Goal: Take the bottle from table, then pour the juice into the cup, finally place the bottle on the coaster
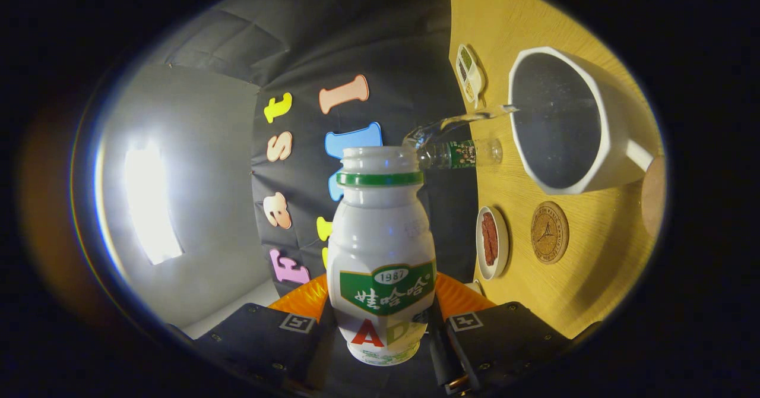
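tongs (380, 332) pinch the bottle (381, 255) low on its body, one finger pressed on each side; bottle sits between the fingers, cap off, green ring at its neck. the whole view is rolled sideways, so the wooden bench (570, 279) stands on edge beside the bottle. a clear stream (457, 122) leaves the bottle mouth and reaches the rim of the white cup (570, 119), which stands on the bench beyond the fingers. round cork coaster (549, 232) lies near the cup, bare. small white dish with something red-brown (491, 242) just beside the coaster. a small clear bottle (460, 153) and a divided white dish (470, 74) lie further off.
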